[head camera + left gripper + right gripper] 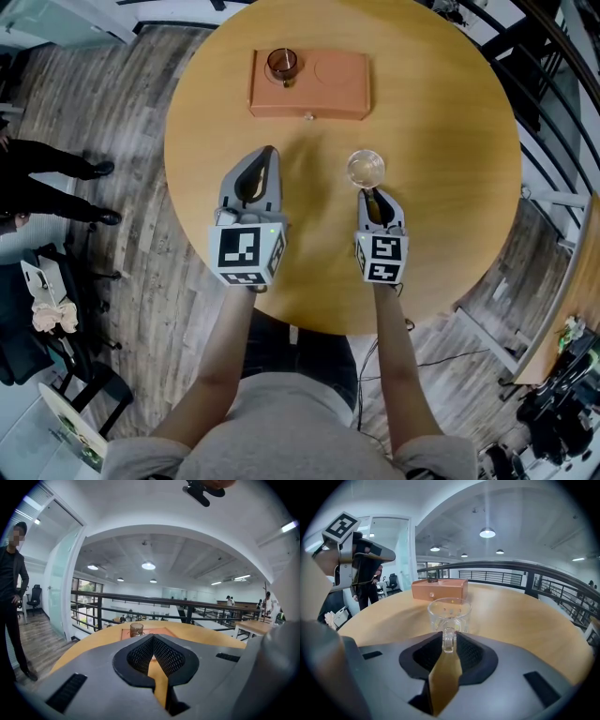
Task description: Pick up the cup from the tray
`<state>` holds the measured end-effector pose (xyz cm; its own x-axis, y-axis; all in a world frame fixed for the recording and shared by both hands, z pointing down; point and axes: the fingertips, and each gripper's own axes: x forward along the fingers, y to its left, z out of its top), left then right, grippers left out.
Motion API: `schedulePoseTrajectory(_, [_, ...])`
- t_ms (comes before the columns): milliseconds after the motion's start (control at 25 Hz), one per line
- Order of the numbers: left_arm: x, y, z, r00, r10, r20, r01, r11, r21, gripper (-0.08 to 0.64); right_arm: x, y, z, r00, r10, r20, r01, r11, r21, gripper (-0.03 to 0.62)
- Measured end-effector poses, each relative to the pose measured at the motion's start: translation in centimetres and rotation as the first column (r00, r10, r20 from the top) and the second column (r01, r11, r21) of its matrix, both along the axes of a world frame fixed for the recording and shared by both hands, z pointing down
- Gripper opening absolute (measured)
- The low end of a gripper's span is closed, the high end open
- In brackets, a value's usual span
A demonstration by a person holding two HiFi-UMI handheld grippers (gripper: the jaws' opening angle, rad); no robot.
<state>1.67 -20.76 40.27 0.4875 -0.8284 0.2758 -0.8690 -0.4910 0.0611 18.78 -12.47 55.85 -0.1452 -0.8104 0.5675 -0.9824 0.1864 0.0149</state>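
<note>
A clear glass cup (366, 169) (450, 613) stands upright on the round wooden table (450, 159), apart from the orange tray (328, 89) (440, 590) at the far side. My right gripper (372, 194) (449, 641) sits just behind this cup with the cup's handle (448, 639) between its pads, which stand slightly off it. A brown glass cup (282, 64) (136, 629) stands on the tray's left end. My left gripper (269, 150) (153, 638) hovers over the table short of the tray, jaws closed and empty.
The tray's right half shows a bare round recess (330, 67). A person in dark clothes (56, 173) (11, 597) stands on the wooden floor left of the table. A black railing (187, 604) runs behind the table's far edge.
</note>
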Motion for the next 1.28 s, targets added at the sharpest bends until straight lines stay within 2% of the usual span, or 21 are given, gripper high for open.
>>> schedulePoseTrajectory(80, [0.0, -0.1, -0.2, 1.000, -0.002, -0.002, 0.002, 1.000, 0.005, 0.005, 0.2, 0.0, -0.4, 1.000, 0.011, -0.003, -0.011, 1.000, 0.019, 0.135])
schedulePoseTrajectory(240, [-0.2, -0.2, -0.7, 1.000, -0.006, -0.012, 0.006, 1.000, 0.016, 0.005, 0.9, 0.1, -2.2, 0.999, 0.049, 0.001, -0.049, 0.996, 0.074, 0.137])
schedulePoseTrajectory(320, [-0.2, -0.1, -1.1, 1.000, -0.005, -0.018, 0.006, 1.000, 0.025, 0.005, 1.2, 0.2, -4.4, 0.997, 0.074, 0.023, -0.077, 0.988, 0.131, 0.135])
schedulePoseTrajectory(400, [-0.1, -0.1, -1.6, 1.000, -0.005, -0.026, 0.006, 0.999, 0.035, 0.005, 1.3, 0.3, -7.6, 0.994, 0.094, 0.057, -0.104, 0.971, 0.215, 0.116])
schedulePoseTrajectory(520, [0.2, 0.1, -2.4, 0.999, -0.003, -0.033, 0.005, 0.999, 0.051, 0.005, 1.2, 0.2, -12.3, 0.991, 0.113, 0.073, -0.131, 0.936, 0.327, 0.041])
schedulePoseTrajectory(720, [0.7, 0.6, -4.2, 0.999, 0.004, -0.052, 0.001, 0.996, 0.092, 0.005, 0.1, 0.1, -18.1, 0.989, 0.107, 0.100, -0.141, 0.883, 0.448, 0.032])
schedulePoseTrajectory(960, [0.5, 0.9, -6.0, 0.998, 0.002, -0.064, 0.006, 0.992, 0.128, 0.005, -0.9, -0.1, -20.3, 0.989, 0.100, 0.112, -0.143, 0.863, 0.484, 0.032])
schedulePoseTrajectory(1280, [-0.1, 0.8, -6.8, 0.996, -0.001, -0.094, 0.014, 0.991, 0.135, 0.005, -2.1, -0.3, -20.7, 0.988, 0.088, 0.128, -0.139, 0.866, 0.479, 0.032])
